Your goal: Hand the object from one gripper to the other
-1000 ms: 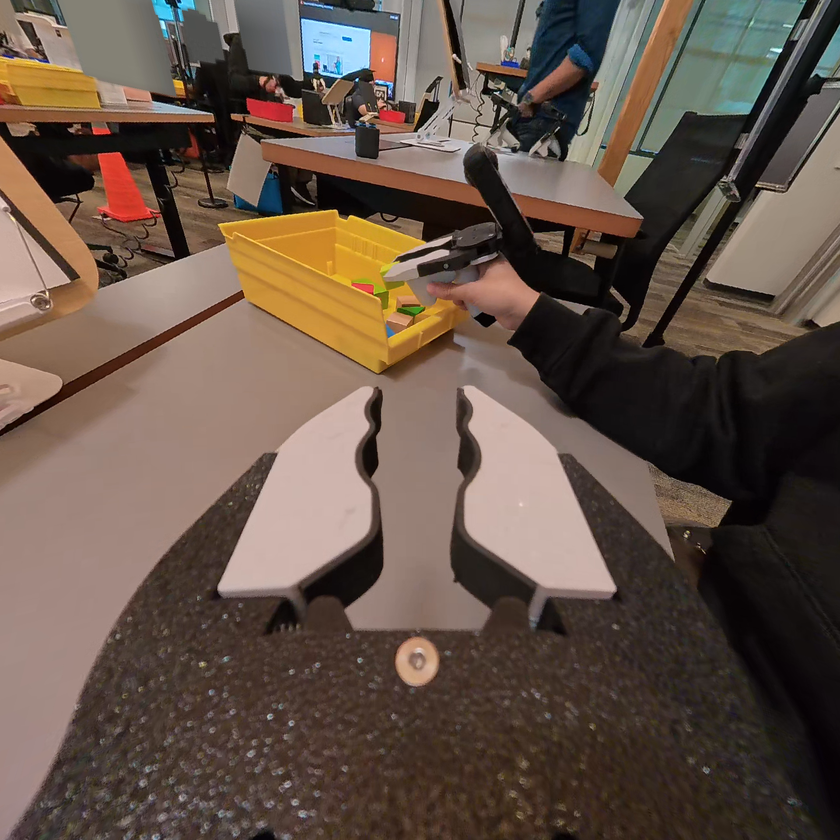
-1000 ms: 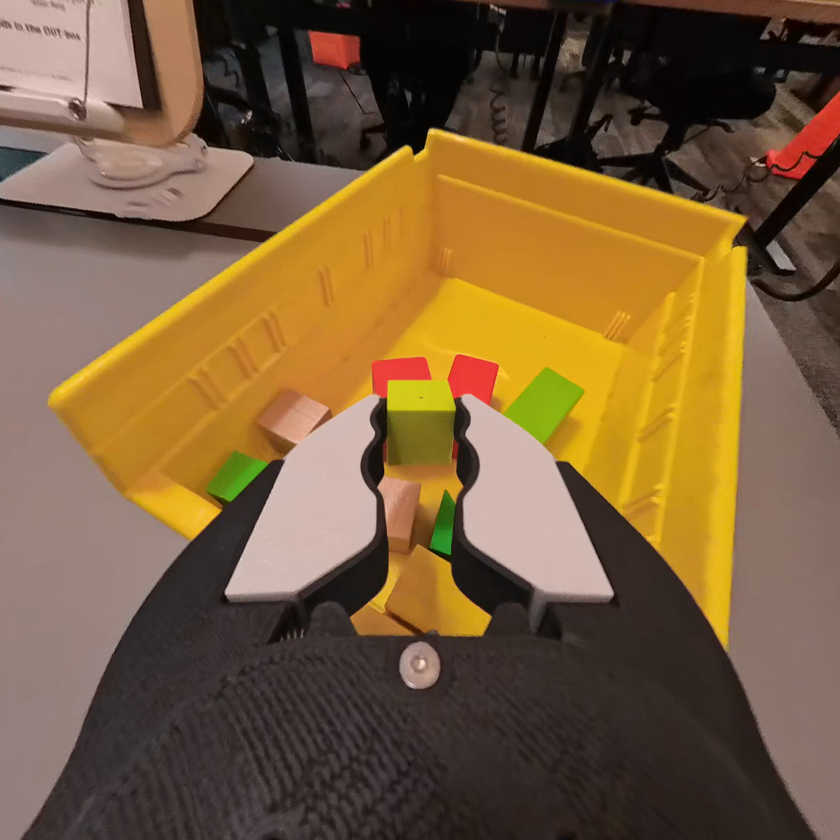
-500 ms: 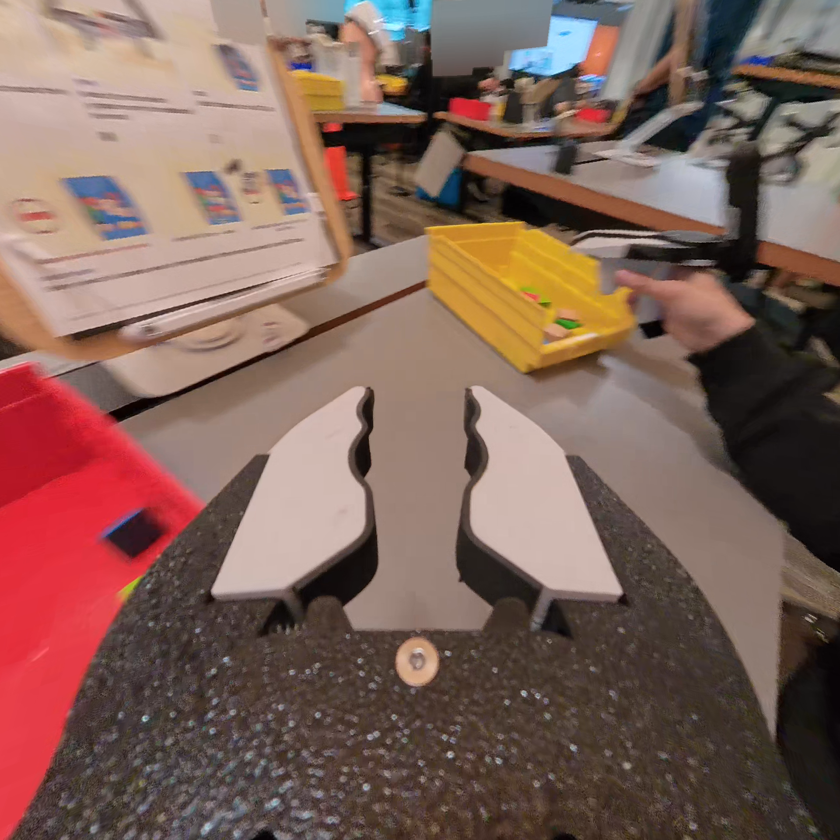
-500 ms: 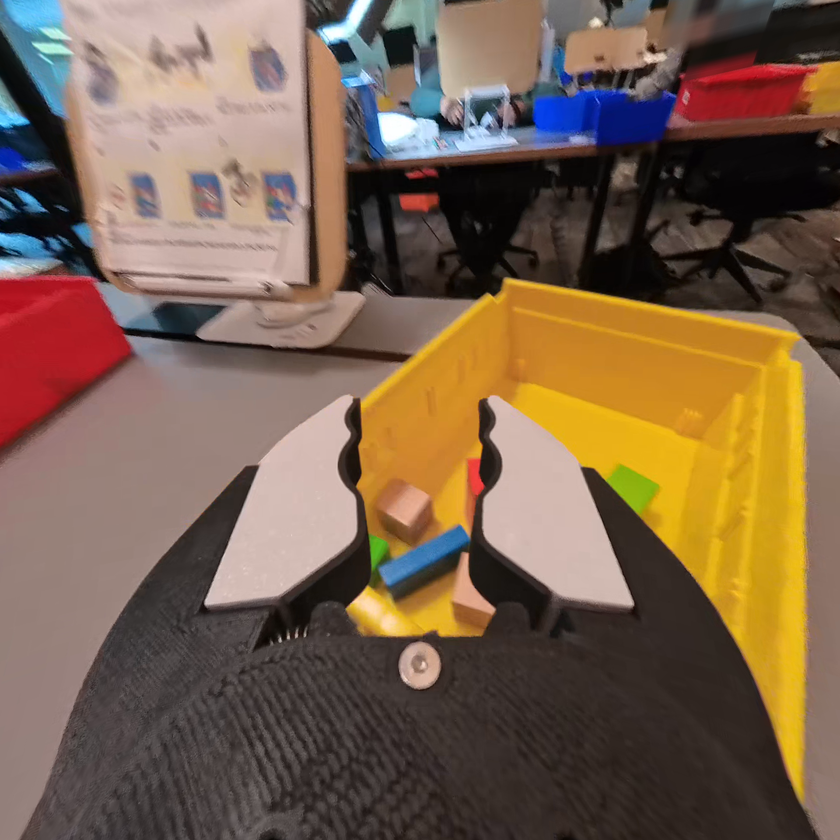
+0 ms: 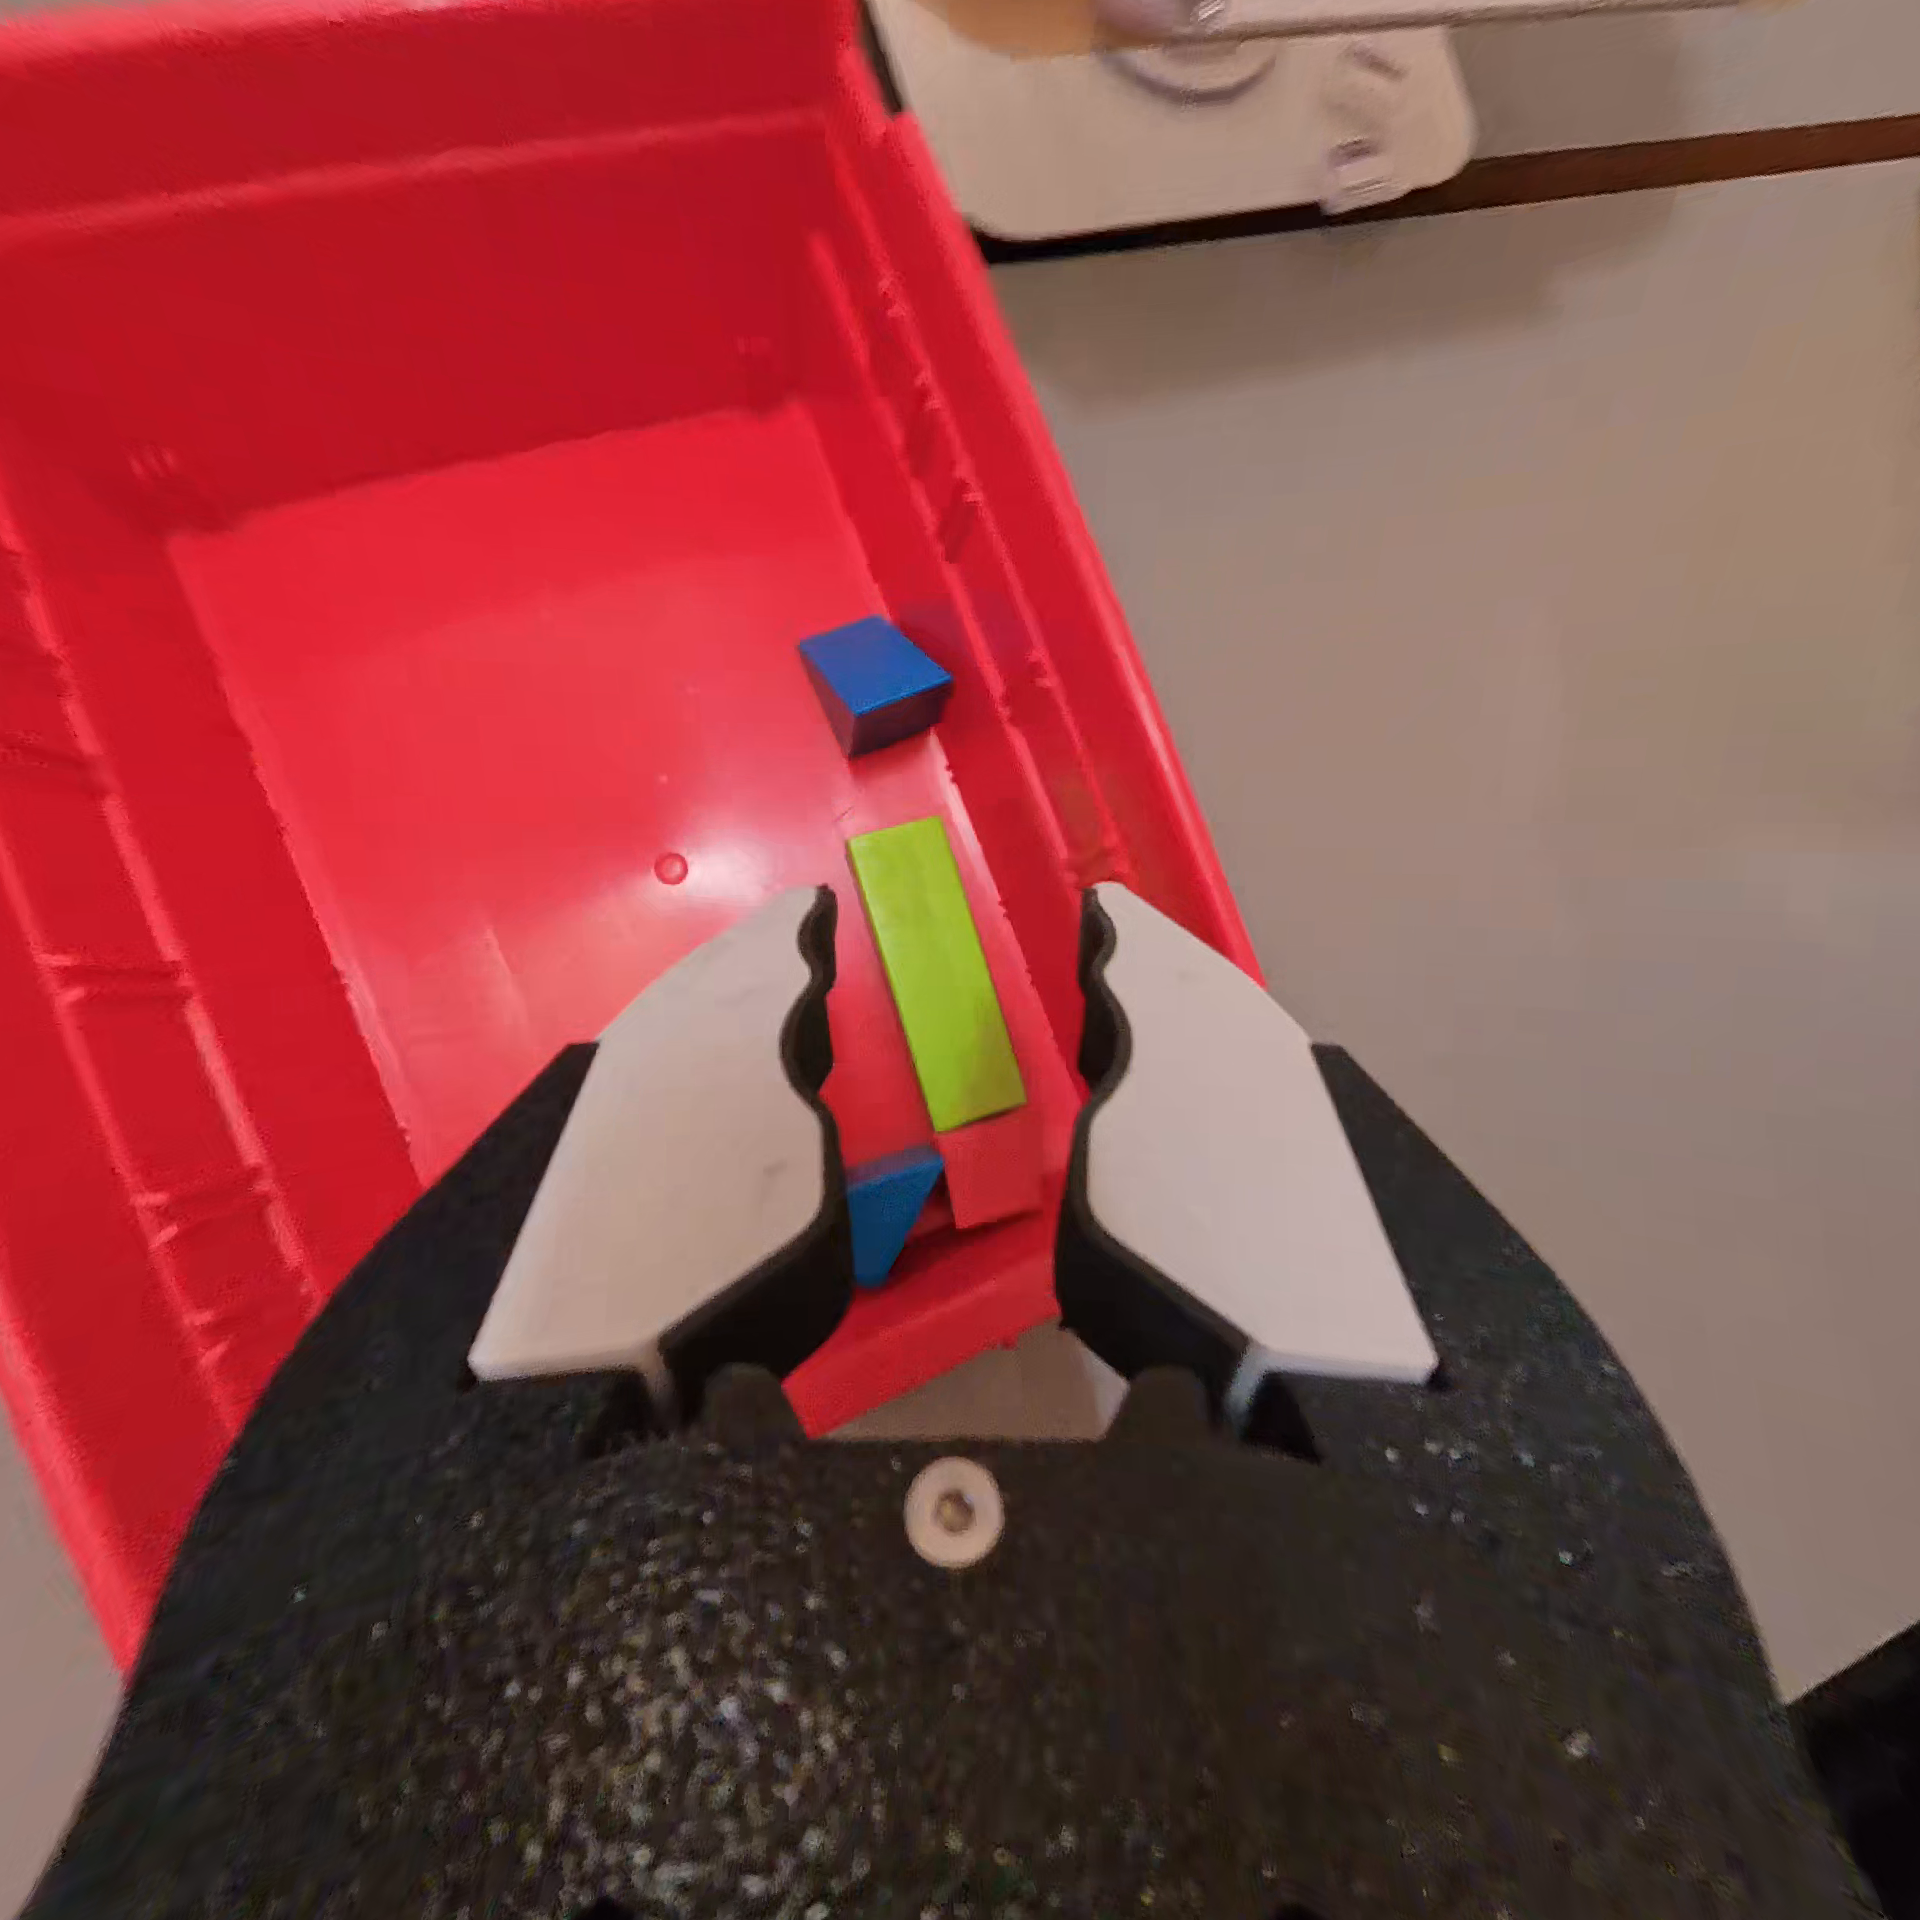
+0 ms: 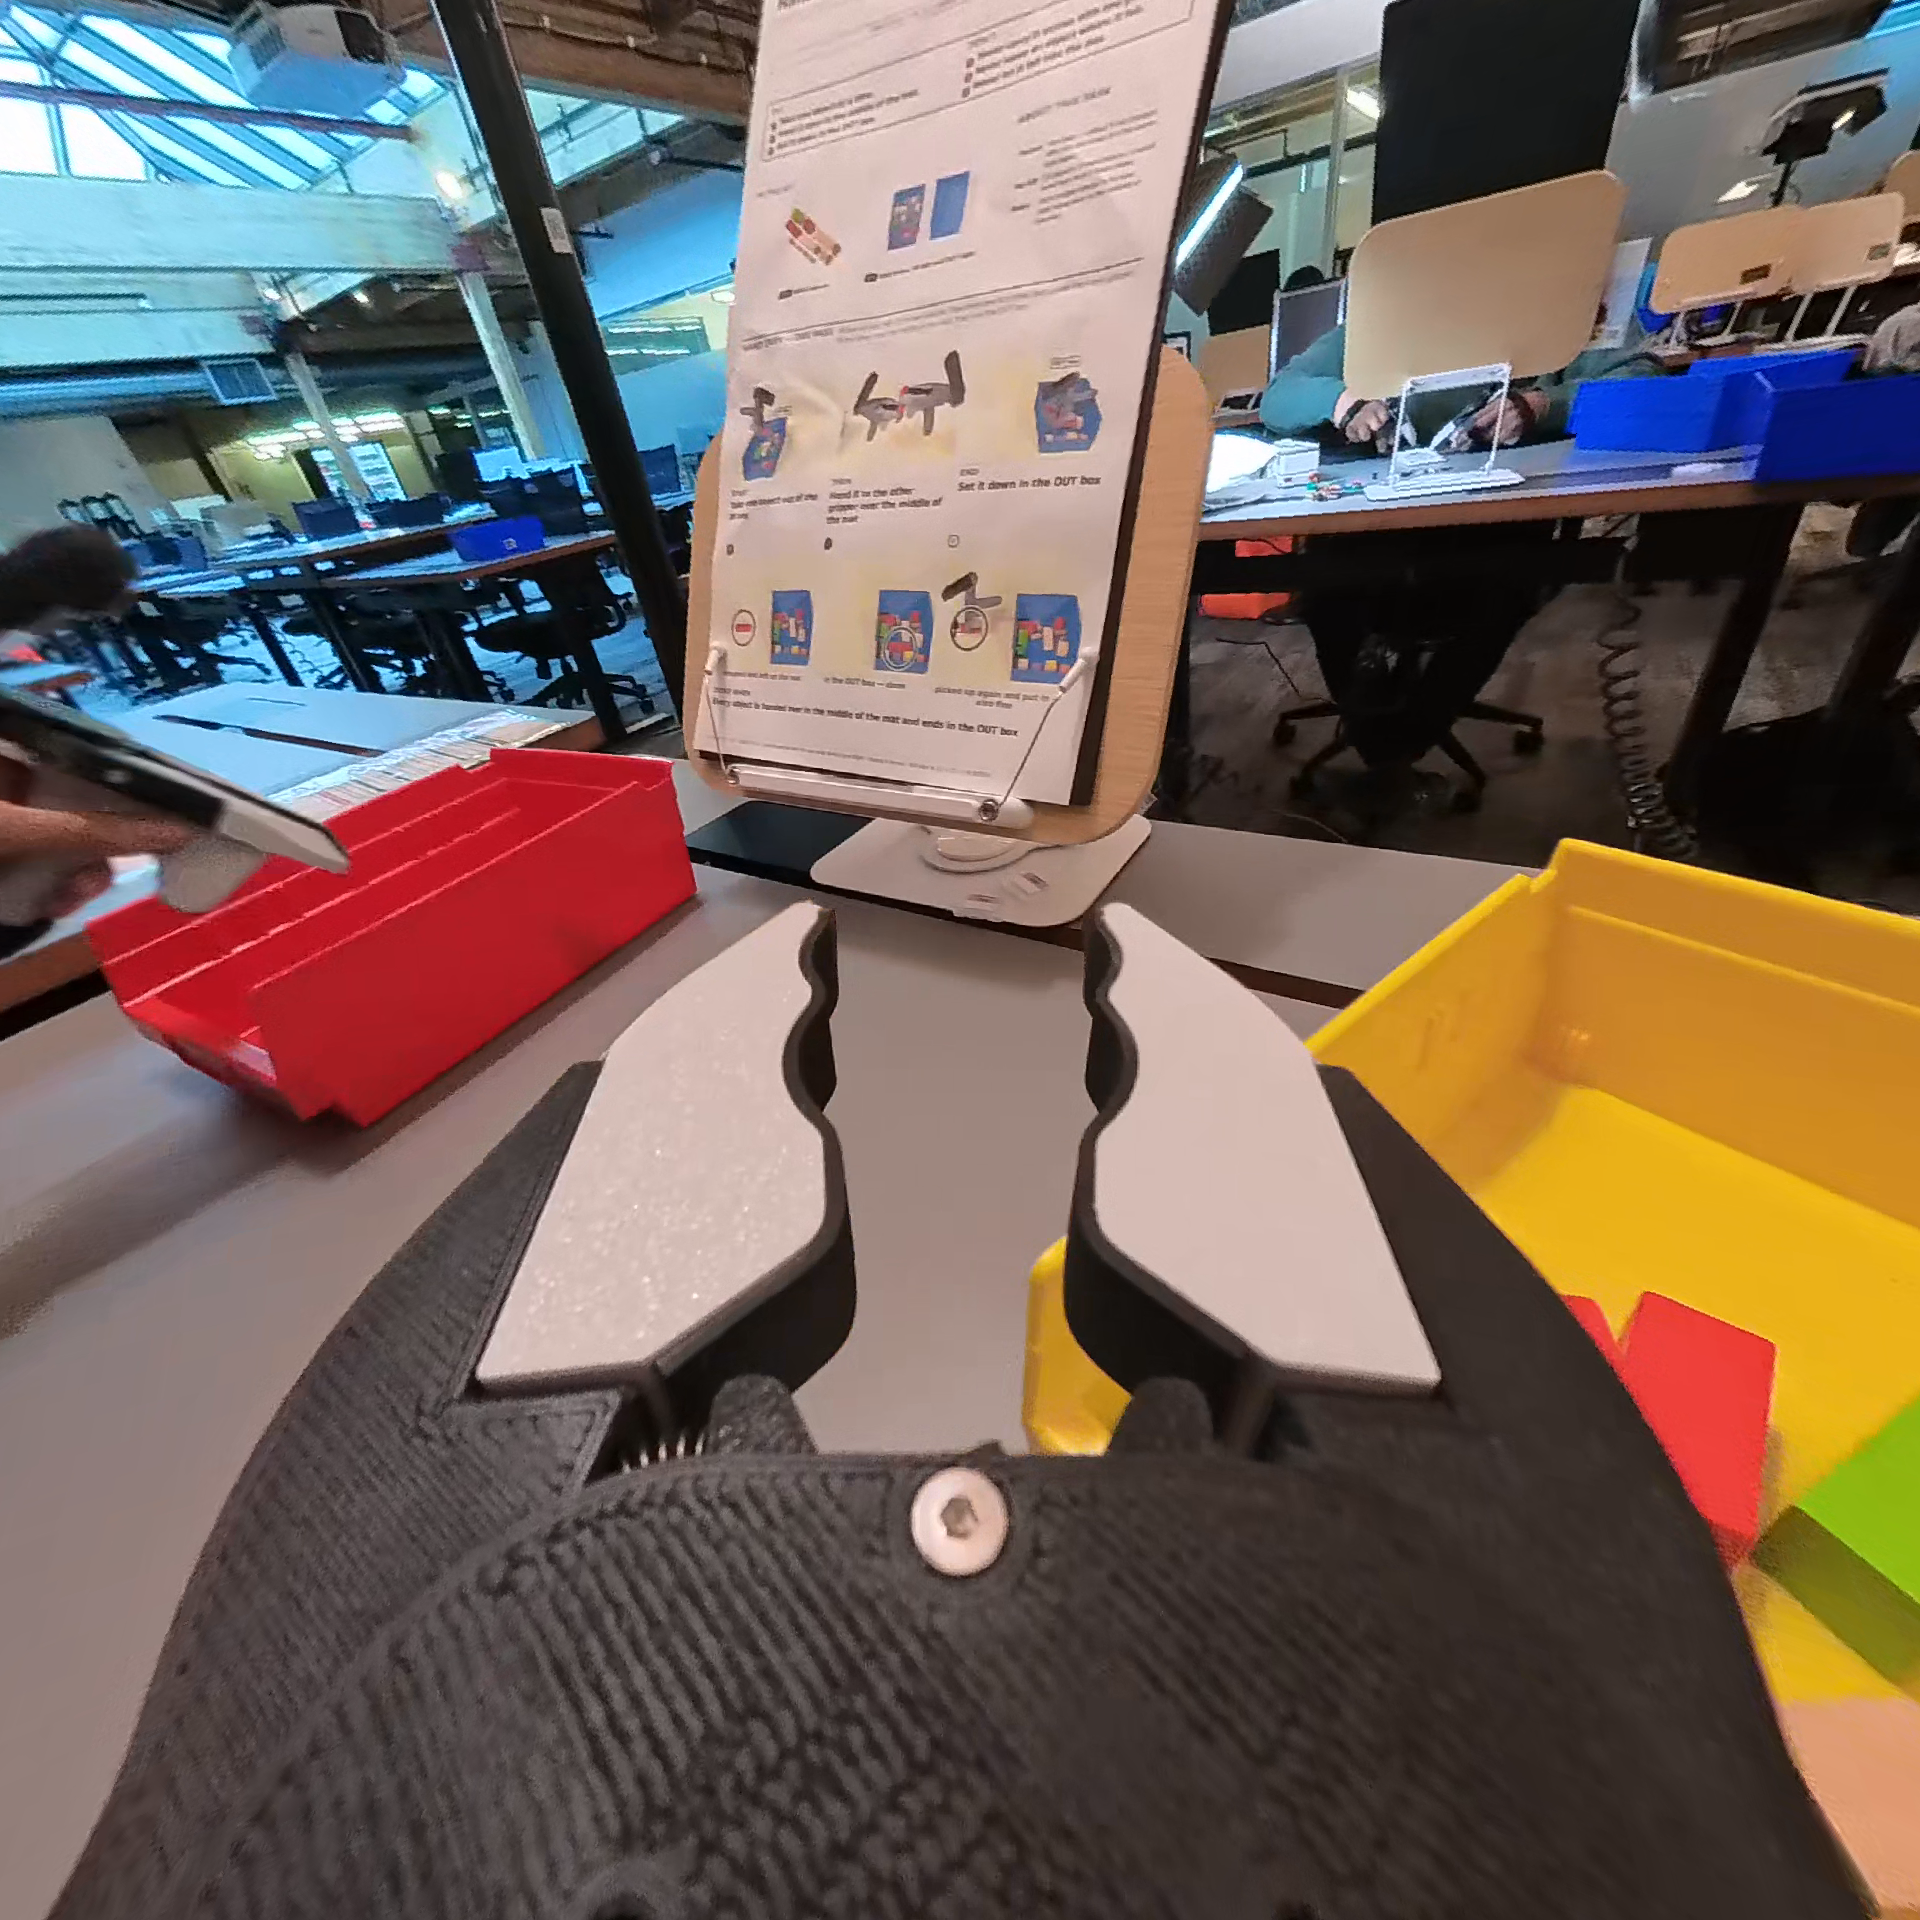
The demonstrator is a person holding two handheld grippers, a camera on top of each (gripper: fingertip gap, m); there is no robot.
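Hovering over the red bin (image 5: pixel 436 312), the left gripper (image 5: pixel 954 904) has its jaws spread w/ nothing clamped; the pads don't press on anything. Below the gap, on the bin floor, lies a lime-green block (image 5: pixel 940 977), long and flat, close along the bin's 3 o'clock wall. A blue cube (image 5: pixel 875 681) sits at about 12 o'clock from it, also near that wall, and a blue wedge (image 5: pixel 883 1210) shows at 6 o'clock, partly hidden by the left finger (image 5: pixel 675 1143).

In the right wrist view, the red bin is at 9 o'clock on the grey table (image 6: pixel 935 1091), the instruction stand (image 6: pixel 935 468) at 12 o'clock, the yellow bin (image 6: pixel 1621 1018) at 3 o'clock w/ red blocks (image 6: pixel 1694 1403) and a green block (image 6: pixel 1860 1538) inside. The right gripper (image 6: pixel 956 925) is wide open and bare, over the table btw the two bins.
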